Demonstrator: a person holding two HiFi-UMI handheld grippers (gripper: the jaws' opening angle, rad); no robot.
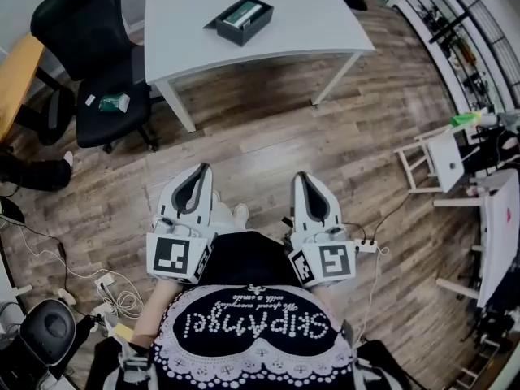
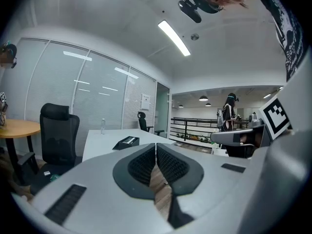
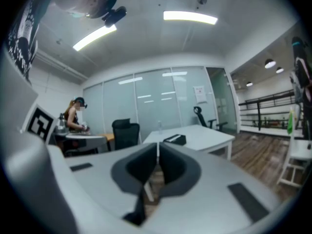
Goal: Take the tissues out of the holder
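A black tissue holder with a white and green tissue pack in it sits on the white table far ahead of me. The same holder shows small past the left jaws, and the holder also appears beyond the right jaws. My left gripper is held low over the wooden floor, well short of the table, its jaws shut and empty. Beside it, my right gripper is level with it, jaws shut with nothing between them.
A black office chair stands left of the table with a small green packet on its seat. A wooden desk is at the far left. White racks and equipment line the right. Cables lie on the floor at lower left.
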